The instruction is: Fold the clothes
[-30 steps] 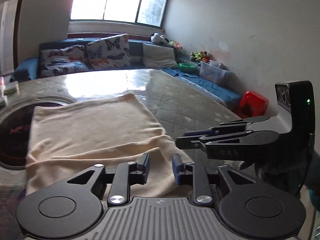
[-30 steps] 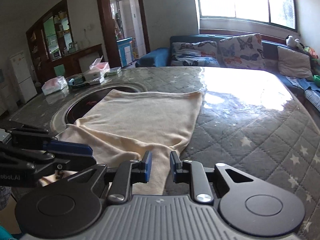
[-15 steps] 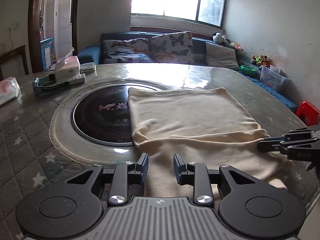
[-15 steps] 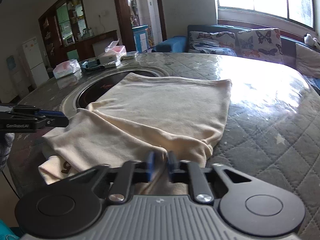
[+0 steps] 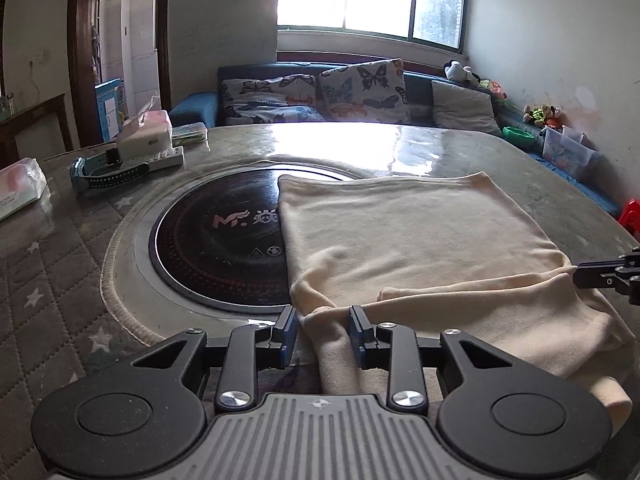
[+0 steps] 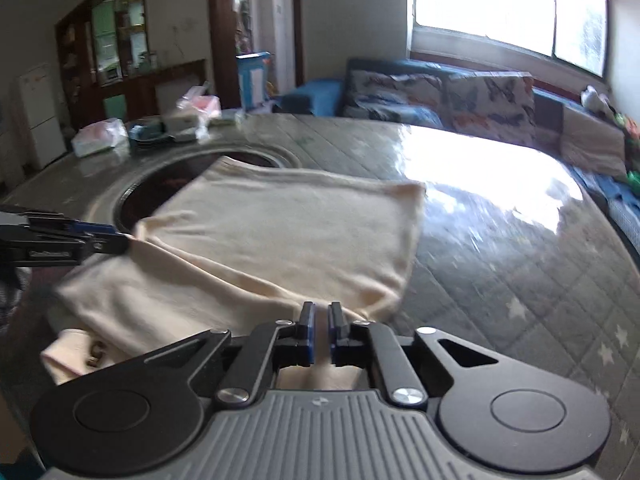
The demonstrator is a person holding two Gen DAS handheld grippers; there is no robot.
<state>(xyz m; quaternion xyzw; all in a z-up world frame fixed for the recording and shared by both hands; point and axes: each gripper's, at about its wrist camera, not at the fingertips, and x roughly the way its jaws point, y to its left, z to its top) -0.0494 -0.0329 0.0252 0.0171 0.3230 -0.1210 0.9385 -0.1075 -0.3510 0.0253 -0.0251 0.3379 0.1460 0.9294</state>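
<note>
A cream garment (image 5: 416, 240) lies on the round table, partly over the black cooktop; it also shows in the right wrist view (image 6: 288, 236). My left gripper (image 5: 322, 330) is open at the garment's near left corner, with a cloth fold lying between its jaws. My right gripper (image 6: 320, 330) is shut on the garment's near right corner. The left gripper's tip (image 6: 92, 242) touches the cloth at the left edge of the right wrist view. The right gripper's tip (image 5: 600, 276) meets the cloth at the right edge of the left wrist view.
A black round cooktop (image 5: 216, 248) is sunk in the table (image 5: 68, 288). Tissue boxes (image 5: 20, 188), a power strip (image 5: 160, 156) and a blue item (image 5: 104, 172) stand at the far left. A sofa with butterfly cushions (image 5: 360, 88) is behind the table.
The left gripper has moved closer to the garment's near left corner, with cloth now between its jaws. The right gripper stays shut on its corner, and its view has swung and blurred.
</note>
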